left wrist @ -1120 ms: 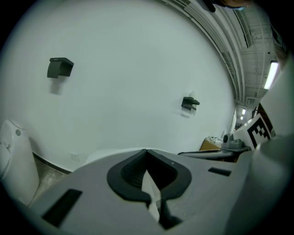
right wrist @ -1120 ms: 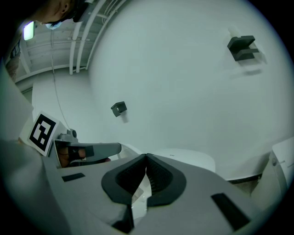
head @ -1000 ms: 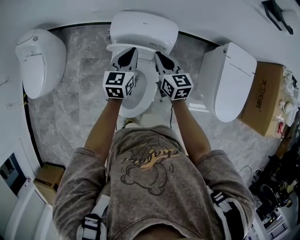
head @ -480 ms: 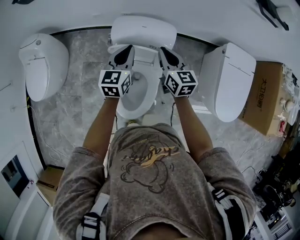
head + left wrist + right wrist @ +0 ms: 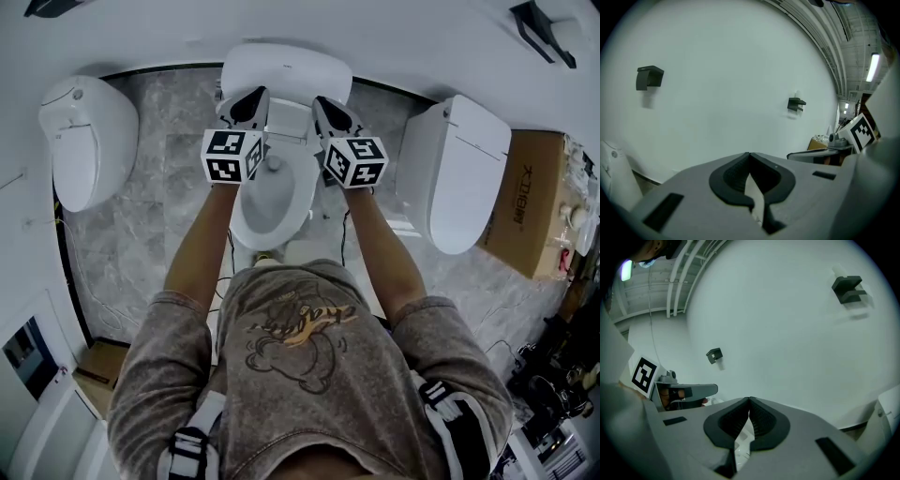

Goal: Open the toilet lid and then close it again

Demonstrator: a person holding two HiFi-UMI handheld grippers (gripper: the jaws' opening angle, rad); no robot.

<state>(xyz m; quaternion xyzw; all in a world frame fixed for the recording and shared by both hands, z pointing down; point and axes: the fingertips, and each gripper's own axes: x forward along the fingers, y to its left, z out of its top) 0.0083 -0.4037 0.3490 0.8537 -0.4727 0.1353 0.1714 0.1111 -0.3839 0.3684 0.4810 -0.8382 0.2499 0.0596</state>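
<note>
The lid point(image 5: 287, 64) of the middle toilet point(image 5: 267, 202) stands raised against the wall, so the opening half looks done. The left tool point(image 5: 247, 107) and right tool point(image 5: 331, 114) sit at either side of the lid's base, each with its jaws pressed together and nothing between them. Next, I judge, they must catch the lid's upper edge and ease it down onto the seat.
</note>
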